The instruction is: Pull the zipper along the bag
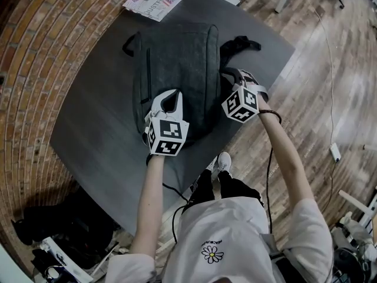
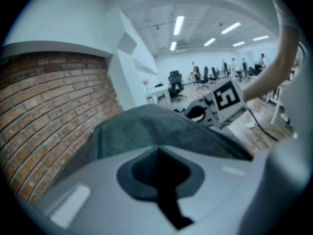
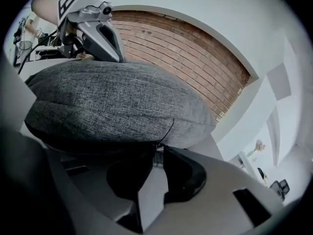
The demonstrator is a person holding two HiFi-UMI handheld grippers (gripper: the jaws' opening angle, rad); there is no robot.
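A dark table (image 1: pixel 94 119) carries a grey bag (image 1: pixel 177 69) and a booklet (image 1: pixel 152 2).

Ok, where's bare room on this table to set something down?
Widest bare patch: table left of the backpack, toward the brick wall. Also the near corner below the left gripper. Crowded: the right edge, with straps and right gripper; booklet at the far corner.

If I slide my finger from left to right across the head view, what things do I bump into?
First the brick wall → table → left gripper → right gripper → wooden floor. I skipped the bag, because it lies under both grippers.
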